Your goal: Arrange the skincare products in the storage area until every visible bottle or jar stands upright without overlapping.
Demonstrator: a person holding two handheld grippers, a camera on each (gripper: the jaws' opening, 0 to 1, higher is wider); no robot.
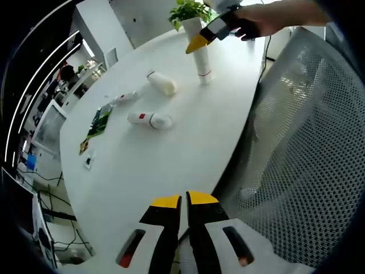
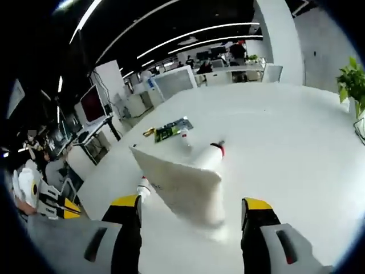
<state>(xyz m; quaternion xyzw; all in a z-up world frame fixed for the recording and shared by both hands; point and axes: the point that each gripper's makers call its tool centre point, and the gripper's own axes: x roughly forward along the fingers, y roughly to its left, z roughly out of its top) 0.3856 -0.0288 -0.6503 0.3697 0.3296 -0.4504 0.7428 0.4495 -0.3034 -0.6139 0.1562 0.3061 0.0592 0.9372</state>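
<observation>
One tall white tube (image 1: 203, 65) stands upright on the white table (image 1: 171, 171), just in front of the potted plant (image 1: 190, 11). Our right gripper (image 2: 197, 214), jaws spread, brackets it. Nearer us than the plant, three bottles lie flat: one (image 1: 162, 83), another (image 1: 149, 120), a smaller (image 1: 125, 97). Our left gripper (image 1: 184, 200) is clenched, empty. Mostly undone, we judge.

A white table (image 1: 142, 171) carries a green circuit board (image 1: 100, 120) and a potted plant (image 1: 188, 11), beside a mesh chair (image 1: 308, 142).
</observation>
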